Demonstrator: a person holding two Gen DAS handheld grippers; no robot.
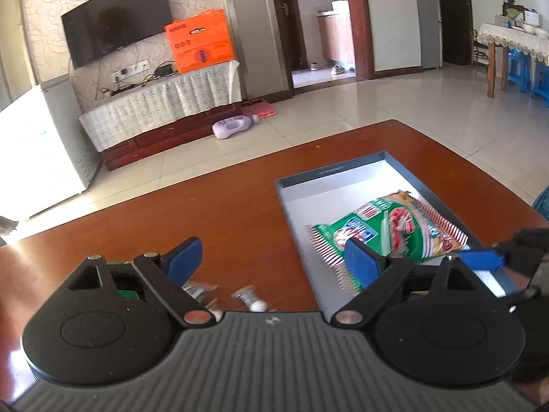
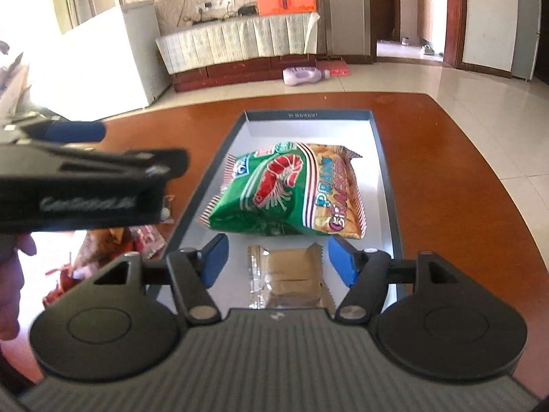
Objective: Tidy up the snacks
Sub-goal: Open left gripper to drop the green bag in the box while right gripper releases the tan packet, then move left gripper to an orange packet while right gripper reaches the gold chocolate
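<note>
Green snack bag (image 2: 284, 189) — "PRAWN" in blue letters, other print too blurred

Daylight enters from the left, overexposing the white cabinet (image 2: 113, 58) and floor (image 1: 343, 103) (detail is lost there). Glare streaks the table (image 2: 480, 171). Fisheye distortion bends door frames at the edges. Small packets (image 1: 240, 297) and the near left gripper (image 2: 85, 178) appear blurred.
</note>
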